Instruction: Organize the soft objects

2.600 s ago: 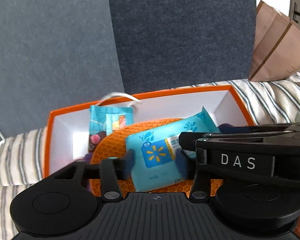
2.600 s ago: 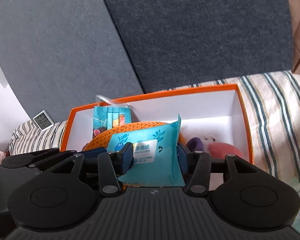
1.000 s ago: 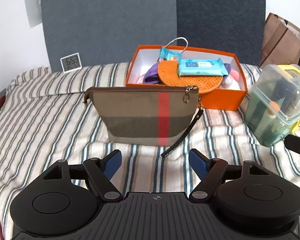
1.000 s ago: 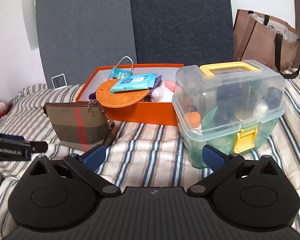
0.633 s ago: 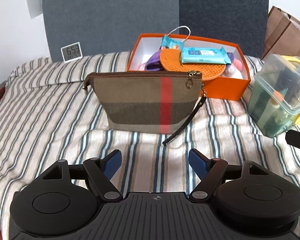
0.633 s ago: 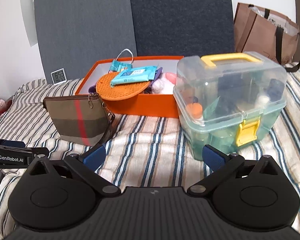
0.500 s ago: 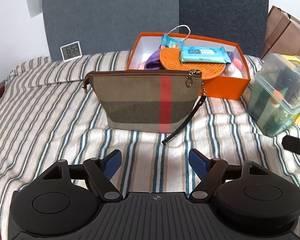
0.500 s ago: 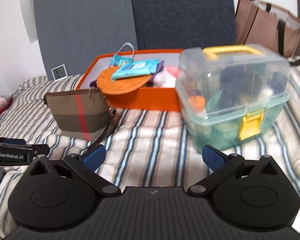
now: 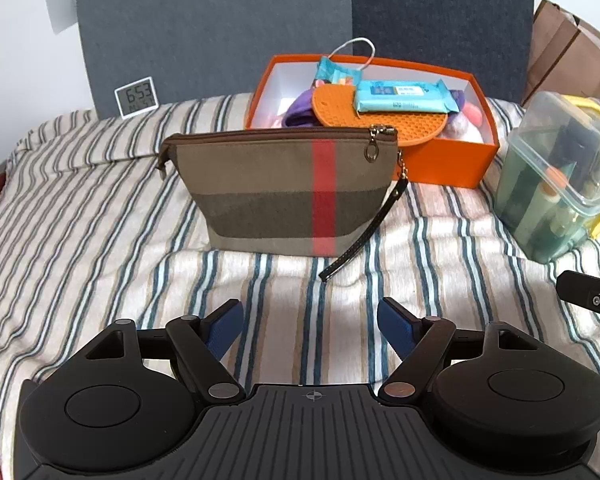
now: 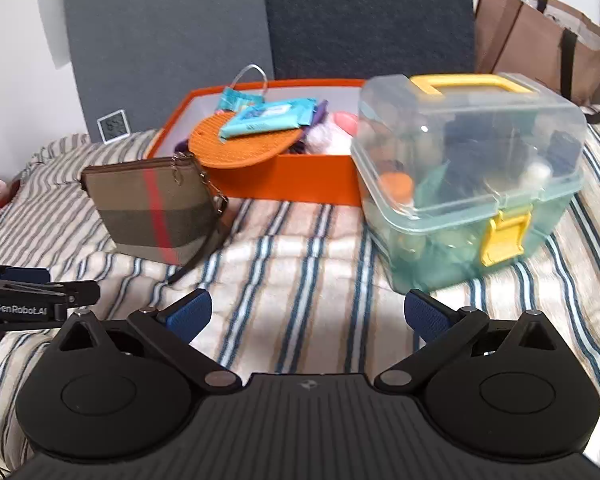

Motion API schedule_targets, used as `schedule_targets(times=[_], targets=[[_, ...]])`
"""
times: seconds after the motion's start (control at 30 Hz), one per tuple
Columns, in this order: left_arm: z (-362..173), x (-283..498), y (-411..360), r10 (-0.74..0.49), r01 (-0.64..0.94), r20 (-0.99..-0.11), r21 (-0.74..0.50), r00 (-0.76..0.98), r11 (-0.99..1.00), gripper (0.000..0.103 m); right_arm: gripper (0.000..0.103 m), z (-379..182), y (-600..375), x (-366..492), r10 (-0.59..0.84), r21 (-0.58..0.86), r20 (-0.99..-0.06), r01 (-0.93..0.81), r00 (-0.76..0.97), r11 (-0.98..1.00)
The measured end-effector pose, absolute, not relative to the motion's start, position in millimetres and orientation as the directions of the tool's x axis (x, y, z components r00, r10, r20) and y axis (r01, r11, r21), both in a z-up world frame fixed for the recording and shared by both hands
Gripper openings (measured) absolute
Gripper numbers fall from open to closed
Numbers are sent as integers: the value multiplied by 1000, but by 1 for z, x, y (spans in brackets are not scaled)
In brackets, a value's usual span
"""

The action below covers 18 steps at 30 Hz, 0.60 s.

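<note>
An orange box [image 9: 444, 160] [image 10: 292, 184] stands at the back of the striped bed. In it a blue wipes pack [image 9: 400, 94] [image 10: 268, 118] lies on an orange honeycomb mat [image 9: 384, 120] [image 10: 236, 148], with purple and pink soft items beside them. A brown canvas pouch [image 9: 284, 188] [image 10: 152, 212] with a red stripe stands upright in front of the box. My left gripper [image 9: 310, 320] is open and empty, low over the bed, well short of the pouch. My right gripper [image 10: 306, 312] is open and empty, in front of the clear case.
A clear plastic case [image 10: 468, 176] [image 9: 560, 176] with a yellow handle and latch holds bottles, right of the box. A small clock [image 9: 135, 97] [image 10: 114, 125] leans on the grey headboard. A brown paper bag [image 10: 540, 36] stands at the far right. The striped blanket [image 9: 80, 220] covers the bed.
Both grippers let go of the wipes pack, left it on the mat in the box, and drew far back. In the last half second the right view shifted slightly.
</note>
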<state>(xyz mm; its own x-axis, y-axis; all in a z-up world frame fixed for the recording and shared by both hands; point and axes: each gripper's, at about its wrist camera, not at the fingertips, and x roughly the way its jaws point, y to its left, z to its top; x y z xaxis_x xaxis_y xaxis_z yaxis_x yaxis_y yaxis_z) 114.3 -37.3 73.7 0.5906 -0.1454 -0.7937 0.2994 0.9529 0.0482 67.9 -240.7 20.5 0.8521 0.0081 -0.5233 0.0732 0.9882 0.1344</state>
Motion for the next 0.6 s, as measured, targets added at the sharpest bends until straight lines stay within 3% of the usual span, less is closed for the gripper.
schedule_targets(times=[0.6], targets=[[67,113,-40,-138,319,-816,59,562,946,103,103,14,-237,69,8,106,-562,62,827,992]])
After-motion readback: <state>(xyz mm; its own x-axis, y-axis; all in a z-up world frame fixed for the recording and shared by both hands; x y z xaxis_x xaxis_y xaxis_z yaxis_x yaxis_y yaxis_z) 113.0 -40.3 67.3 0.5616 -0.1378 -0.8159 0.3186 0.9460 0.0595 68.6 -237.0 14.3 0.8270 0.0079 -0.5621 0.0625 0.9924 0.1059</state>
